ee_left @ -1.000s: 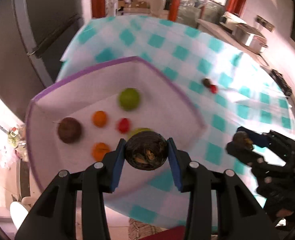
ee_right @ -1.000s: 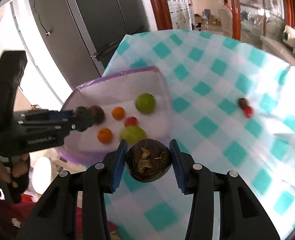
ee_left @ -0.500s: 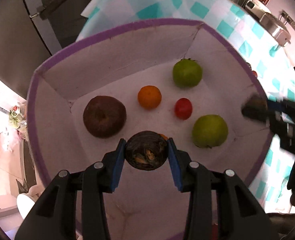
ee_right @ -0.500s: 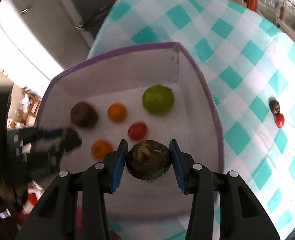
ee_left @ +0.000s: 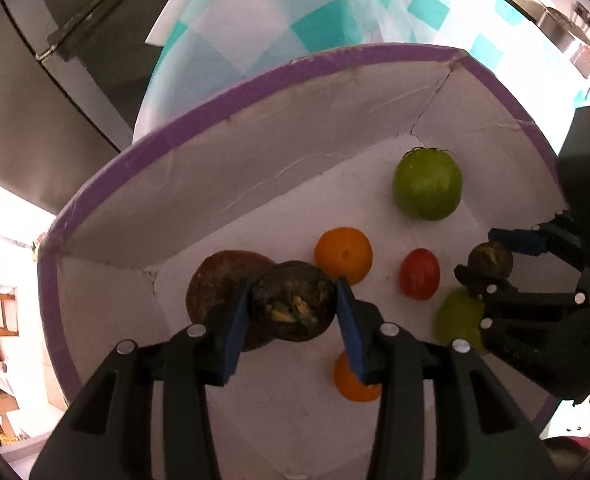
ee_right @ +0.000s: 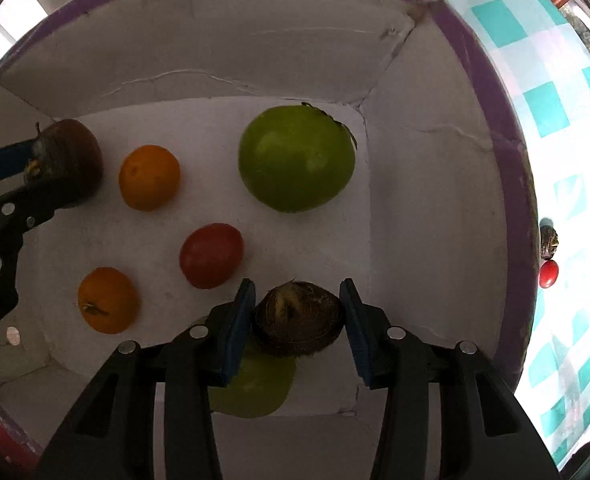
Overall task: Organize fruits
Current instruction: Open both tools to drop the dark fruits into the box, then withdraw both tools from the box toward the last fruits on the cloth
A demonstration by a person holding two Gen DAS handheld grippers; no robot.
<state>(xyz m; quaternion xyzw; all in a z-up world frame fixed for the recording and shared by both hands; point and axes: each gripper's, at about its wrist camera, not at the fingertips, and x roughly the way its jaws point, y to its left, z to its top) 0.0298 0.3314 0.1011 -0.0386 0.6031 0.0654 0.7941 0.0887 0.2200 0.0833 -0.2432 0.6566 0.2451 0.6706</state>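
Observation:
A white box with a purple rim (ee_left: 255, 80) (ee_right: 507, 128) holds a green fruit (ee_left: 427, 184) (ee_right: 295, 156), two oranges (ee_left: 343, 254) (ee_right: 149, 176), a red tomato (ee_left: 419, 274) (ee_right: 211, 254), a brown fruit (ee_left: 219, 276) and a second green fruit (ee_left: 455, 316) (ee_right: 255, 388). My left gripper (ee_left: 293, 312) is shut on a dark mangosteen (ee_left: 293, 306) inside the box, over the brown fruit. My right gripper (ee_right: 297, 320) holds another dark mangosteen (ee_right: 297, 318) inside the box near its right wall; a narrow gap shows at the right pad.
The box sits on a teal and white checked tablecloth (ee_left: 295, 12) (ee_right: 555, 92). A small dark fruit (ee_right: 548, 242) and a red tomato (ee_right: 548, 274) lie on the cloth right of the box. A dark steel fridge (ee_left: 55, 80) stands behind.
Both grippers have moved forward and down into the box with their mangosteens. The box's fruits loom larger in both views.

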